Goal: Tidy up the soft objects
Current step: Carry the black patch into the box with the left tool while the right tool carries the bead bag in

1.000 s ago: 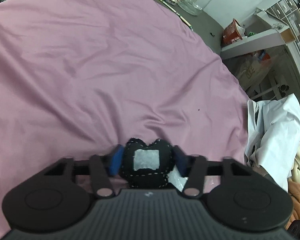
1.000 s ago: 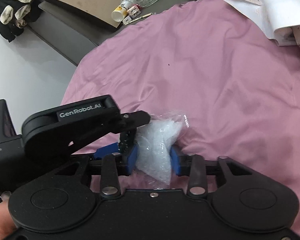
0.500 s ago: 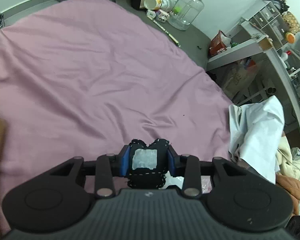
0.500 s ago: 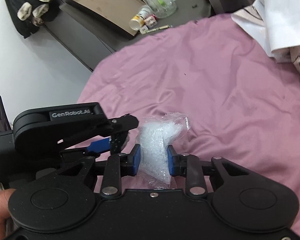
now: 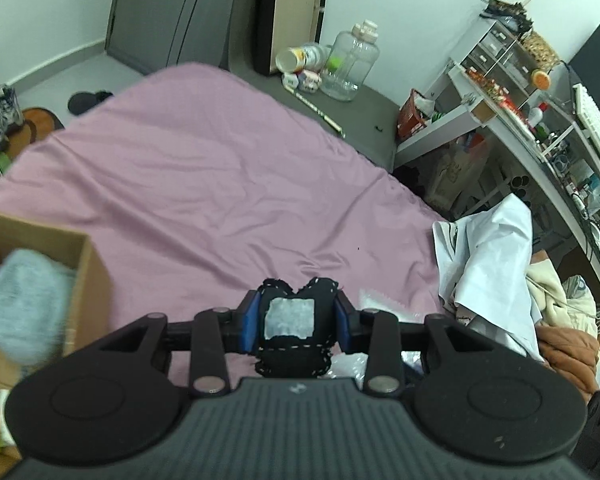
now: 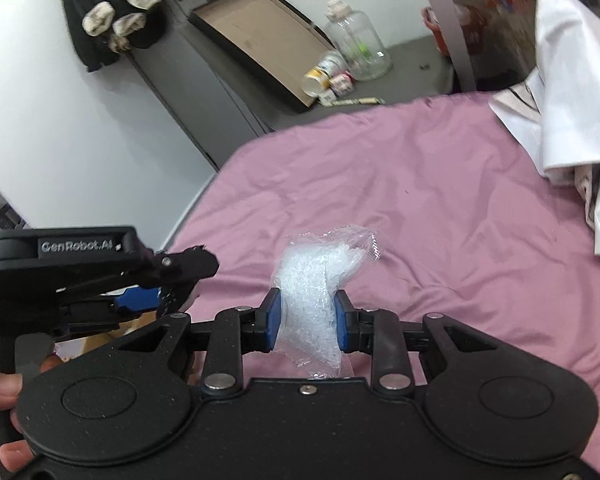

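Observation:
My left gripper (image 5: 296, 322) is shut on a small black stitched cushion (image 5: 294, 328) with a pale square patch, held above the pink bedsheet (image 5: 220, 184). In the right wrist view my right gripper (image 6: 306, 322) is shut on a clear plastic bag of white pellets (image 6: 314, 280), its blue pads (image 6: 271, 320) squeezing the bag's middle. The left gripper (image 6: 168, 288) shows at the left of that view, held by a hand (image 6: 0, 392). A cardboard box (image 5: 80, 272) with a grey-blue knitted item (image 5: 24, 308) in it stands at the left of the left wrist view.
White and tan clothes (image 5: 496, 264) are heaped on the bed's right side. A cluttered shelf unit (image 5: 512, 96) stands beyond. A clear water jug (image 5: 350, 66) and cans sit on the dark floor past the bed. Dark cabinets (image 6: 204, 76) line the wall.
Both grippers have risen from the sheet with their objects, so more of the room shows. Both pairs of jaws tightened slightly. The cardboard box has come into the left wrist view.

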Available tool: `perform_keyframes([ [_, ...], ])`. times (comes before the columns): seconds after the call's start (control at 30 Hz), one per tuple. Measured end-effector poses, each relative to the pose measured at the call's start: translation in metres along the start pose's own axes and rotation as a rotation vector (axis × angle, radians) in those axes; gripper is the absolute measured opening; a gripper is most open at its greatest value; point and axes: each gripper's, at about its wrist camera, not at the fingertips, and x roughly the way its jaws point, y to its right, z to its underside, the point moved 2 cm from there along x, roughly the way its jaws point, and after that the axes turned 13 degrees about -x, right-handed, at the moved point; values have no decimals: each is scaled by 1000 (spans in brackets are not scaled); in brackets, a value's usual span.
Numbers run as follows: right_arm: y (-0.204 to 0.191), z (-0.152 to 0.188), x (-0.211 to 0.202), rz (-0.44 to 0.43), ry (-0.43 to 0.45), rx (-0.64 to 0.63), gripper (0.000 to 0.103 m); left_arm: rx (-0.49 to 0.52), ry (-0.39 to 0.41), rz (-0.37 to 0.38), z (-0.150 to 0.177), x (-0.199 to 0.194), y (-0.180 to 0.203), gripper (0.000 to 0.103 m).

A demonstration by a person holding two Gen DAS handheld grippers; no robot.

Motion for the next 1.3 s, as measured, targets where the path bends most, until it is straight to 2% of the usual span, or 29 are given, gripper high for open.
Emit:
perform_keyframes([
  [0.17,-21,-8,-15,-15,43,-57,27,19,42,-10,-5,-39,-12,37],
  [0.43,-53,-11,-18,-51,66,-146,27,44,94,-64,-15,-90,-48,37],
  [0.67,-75,-6,-18,-71,83,-188,27,65,118,-113,-21,-119,-89,37],
  [0.93,-98,-1,-16,-70,92,-238,27,36,104,-132,-25,-123,-138,38],
  [1.13,-116,3,-14,-78,106,-272,27,12,82,-128,-23,-107,-172,39],
  [1.23,-125,4,-14,-83,118,-290,27,7,54,-141,-26,-101,-187,41],
  [1.3,-131,5,-13,-89,122,-302,27,15,43,-145,-26,-100,-193,48],
])
